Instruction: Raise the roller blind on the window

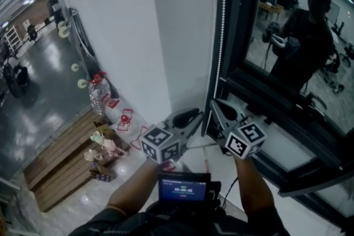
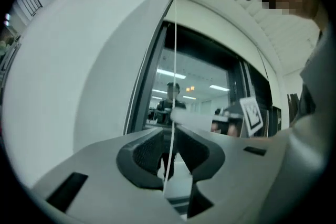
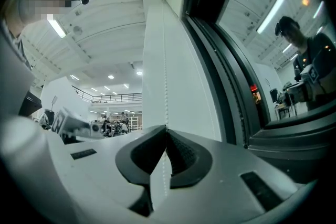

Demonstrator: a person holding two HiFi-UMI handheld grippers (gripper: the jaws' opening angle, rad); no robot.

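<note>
— How is the step in hand best being done?

— A hand-over-hand pull on the bead chain (image 1: 222,25) is judged to be under way. The left gripper (image 2: 170,136) is best being carried higher up the chain and closed squarely on the beads before the right gripper (image 3: 167,131) is being released, so that tension is not being lost. The pull is best being made straight down, in line with the chain, so that the beads are not being dragged sideways against the frame.

— What is being held at the left?

— Nothing, as far as can be judged. Just right of the white wall (image 1: 138,25), the left gripper is being pointed level. Its jaws are being held moderately apart. The chain is running up between them, but it is not being pressed by either pad.

— And at the right?

— There the chain is being pinched. The right gripper's jaws are being pressed fully together on it, with the beads rising straight out of the grip.

— Where is the roller blind being found?

— Its cloth is not being shown in any view. The glass of the window (image 1: 276,36) is being seen uncovered, so the blind is judged to be above the upper edge. Only its chain is being seen, hanging along the window's left edge, between wall and dark frame.
</note>
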